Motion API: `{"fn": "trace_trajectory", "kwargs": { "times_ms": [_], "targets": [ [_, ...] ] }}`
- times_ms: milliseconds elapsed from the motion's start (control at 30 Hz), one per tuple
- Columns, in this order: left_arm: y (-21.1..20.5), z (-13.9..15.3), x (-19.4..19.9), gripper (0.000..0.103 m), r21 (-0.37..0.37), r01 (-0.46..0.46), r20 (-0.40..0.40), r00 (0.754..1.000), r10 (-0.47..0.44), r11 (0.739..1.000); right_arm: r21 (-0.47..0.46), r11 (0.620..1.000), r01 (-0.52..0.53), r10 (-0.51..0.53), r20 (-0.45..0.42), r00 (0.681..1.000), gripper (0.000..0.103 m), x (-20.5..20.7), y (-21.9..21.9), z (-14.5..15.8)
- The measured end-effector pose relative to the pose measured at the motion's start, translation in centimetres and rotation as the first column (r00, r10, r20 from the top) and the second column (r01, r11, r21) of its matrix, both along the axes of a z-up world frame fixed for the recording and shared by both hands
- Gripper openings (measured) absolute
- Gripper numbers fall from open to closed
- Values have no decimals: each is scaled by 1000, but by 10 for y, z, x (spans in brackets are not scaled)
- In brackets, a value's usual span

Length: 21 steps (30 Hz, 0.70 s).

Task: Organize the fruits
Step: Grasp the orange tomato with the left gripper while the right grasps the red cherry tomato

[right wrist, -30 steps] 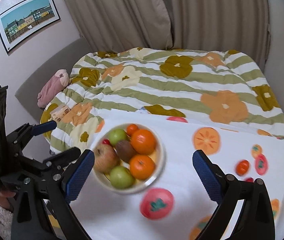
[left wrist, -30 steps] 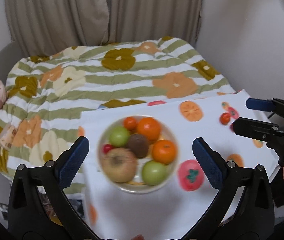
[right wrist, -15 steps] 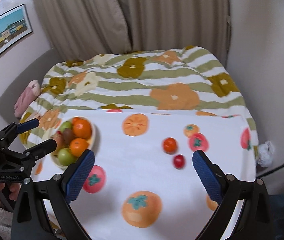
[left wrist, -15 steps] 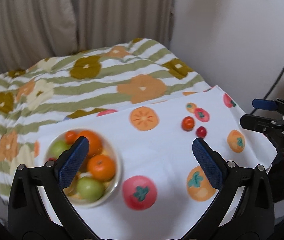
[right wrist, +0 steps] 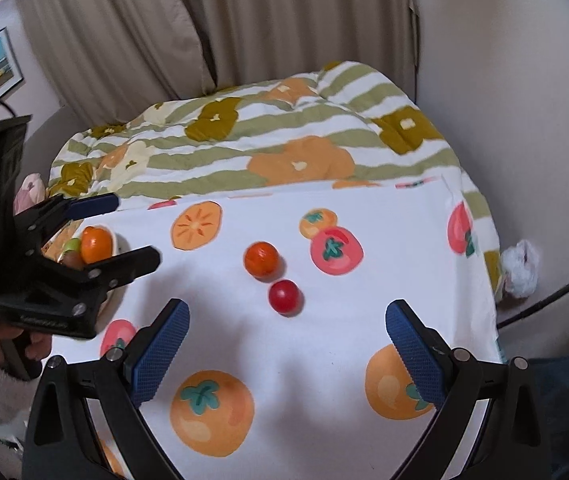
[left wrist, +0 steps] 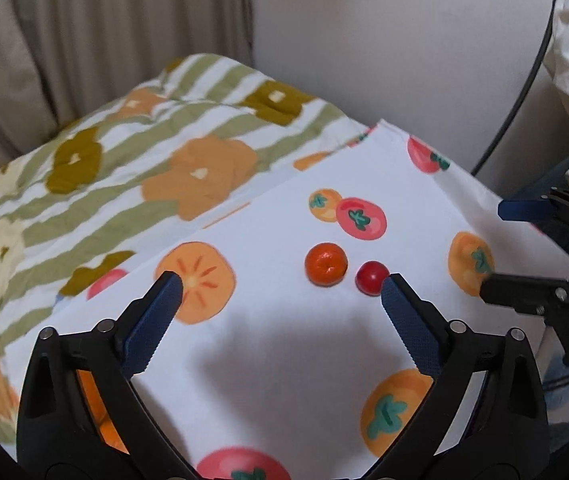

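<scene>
Left wrist view. The left gripper (left wrist: 280,292) hangs over the white fruit-printed cloth (left wrist: 284,360), its blue pads spread wide and holding nothing. Two loose fruits lie toward the cloth's far right corner: a small orange (left wrist: 326,264) and, just beside it on the right, a red cherry-sized fruit (left wrist: 371,277). They rest apart from the bowl, which is probably why both tools face this way. The right pad's tip overlaps the red fruit in the picture; whether they touch cannot be told. The right gripper (left wrist: 496,250) enters from the cloth's right edge, jaws apart and empty.

Right wrist view. The right gripper (right wrist: 286,334) is likewise spread and empty, with the red fruit (right wrist: 283,297) lying ahead, between its fingers' lines, and the orange (right wrist: 261,259) just beyond it. This alignment suggests the red fruit is the nearer candidate for a grasp. At the cloth's left edge the bowl (right wrist: 118,244) holds an orange and other fruit, partly hidden behind the open left gripper (right wrist: 134,230), which a hand (right wrist: 12,340) in a fleecy sleeve holds. The bowl is the likely destination.
</scene>
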<state>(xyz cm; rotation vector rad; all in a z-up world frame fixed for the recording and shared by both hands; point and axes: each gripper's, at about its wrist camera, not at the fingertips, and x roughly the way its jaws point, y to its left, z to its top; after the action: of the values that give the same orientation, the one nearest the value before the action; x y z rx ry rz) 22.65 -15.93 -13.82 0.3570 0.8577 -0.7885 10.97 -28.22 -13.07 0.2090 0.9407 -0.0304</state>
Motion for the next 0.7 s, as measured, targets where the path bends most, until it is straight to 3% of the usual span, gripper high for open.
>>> {"fn": "trace_trajectory", "kwargs": {
  "times_ms": [133, 400, 700],
  "targets": [
    [-20, -20, 9, 102, 26, 42, -31, 999, -42, 999, 7, 1000, 29, -29, -18, 999, 98, 1, -4, -20],
    [-53, -60, 20, 89, 77, 78, -84, 994, -72, 994, 3, 999, 40, -40, -49, 998, 97, 4, -9, -49],
    [-69, -81, 28, 75, 110, 101, -102, 991, -90, 989, 17, 1000, -20, 22, -79, 997, 76, 21, 2, -76]
  ]
}}
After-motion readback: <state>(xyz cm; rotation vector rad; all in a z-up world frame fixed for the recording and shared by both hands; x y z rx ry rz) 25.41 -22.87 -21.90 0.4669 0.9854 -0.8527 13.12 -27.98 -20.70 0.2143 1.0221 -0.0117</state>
